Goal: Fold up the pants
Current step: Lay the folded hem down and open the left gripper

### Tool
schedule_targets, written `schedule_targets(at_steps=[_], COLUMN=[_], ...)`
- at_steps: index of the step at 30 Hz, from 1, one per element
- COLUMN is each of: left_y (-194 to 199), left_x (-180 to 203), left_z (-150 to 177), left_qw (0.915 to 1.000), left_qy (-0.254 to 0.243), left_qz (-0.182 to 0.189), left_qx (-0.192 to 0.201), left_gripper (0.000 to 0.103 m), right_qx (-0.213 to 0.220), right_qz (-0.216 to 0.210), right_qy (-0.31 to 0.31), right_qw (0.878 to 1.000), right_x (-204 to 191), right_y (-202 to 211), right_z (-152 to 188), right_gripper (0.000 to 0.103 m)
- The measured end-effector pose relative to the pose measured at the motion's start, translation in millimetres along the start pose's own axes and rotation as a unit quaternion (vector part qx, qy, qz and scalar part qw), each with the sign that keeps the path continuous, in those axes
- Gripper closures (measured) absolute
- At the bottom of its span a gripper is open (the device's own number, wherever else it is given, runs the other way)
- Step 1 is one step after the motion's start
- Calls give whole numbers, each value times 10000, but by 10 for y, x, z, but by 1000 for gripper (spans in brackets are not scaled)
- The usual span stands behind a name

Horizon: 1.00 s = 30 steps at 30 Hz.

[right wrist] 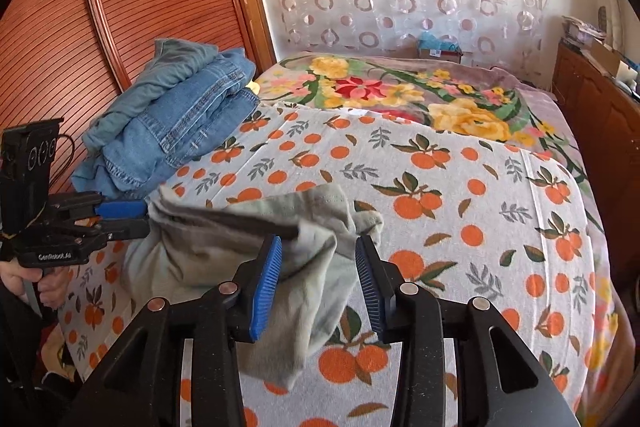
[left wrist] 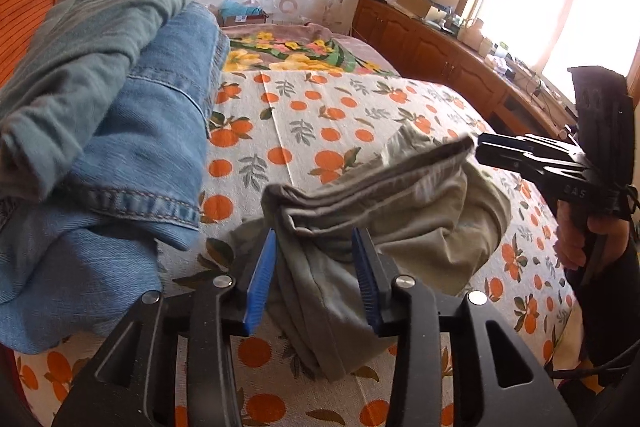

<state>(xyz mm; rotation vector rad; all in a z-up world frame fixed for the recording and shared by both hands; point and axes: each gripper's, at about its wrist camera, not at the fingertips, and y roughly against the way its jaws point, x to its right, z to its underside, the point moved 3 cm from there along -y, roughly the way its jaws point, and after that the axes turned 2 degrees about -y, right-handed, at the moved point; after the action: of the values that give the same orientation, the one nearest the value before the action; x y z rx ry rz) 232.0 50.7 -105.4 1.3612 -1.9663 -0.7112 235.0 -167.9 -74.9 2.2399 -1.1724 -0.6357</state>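
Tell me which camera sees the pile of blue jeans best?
The right wrist view: the whole folded jeans pile shows there, sharp, sitting on the bed by the wooden headboard. The left wrist view shows the pile very close, blurry and cut off at the edge.

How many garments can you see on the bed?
3, perhaps more hidden: grey-green pants lie loose near the front edge; blue jeans sit folded by the wooden wall, with a teal garment on top.
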Motion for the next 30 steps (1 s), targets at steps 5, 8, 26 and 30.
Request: schedule_targets(at_steps=[5,8,26,30], left_y=[-123,-180,-120,-83], left_x=[-13,-18,26,76], left_z=[-49,-92,-35,11], left_qw=[9999,9999,9999,9999], left_qy=[-34,-63,-109,-127], left_qz=[-65,-129,-21,-1], left_qx=[-80,-77,-71,-51], left_gripper=[63,63,48,42], right_qx=[-222,-324,-307,-312], right_qz=[-8,-21,344,321], right_qy=[213,325,71,-72], right_qw=[9995,9989,9989,9990], right_x=[-42,-47,84,75], right_y=[-33,-129,-132,63], right_z=[68,-21,51,212], right_gripper=[62,62,62,62])
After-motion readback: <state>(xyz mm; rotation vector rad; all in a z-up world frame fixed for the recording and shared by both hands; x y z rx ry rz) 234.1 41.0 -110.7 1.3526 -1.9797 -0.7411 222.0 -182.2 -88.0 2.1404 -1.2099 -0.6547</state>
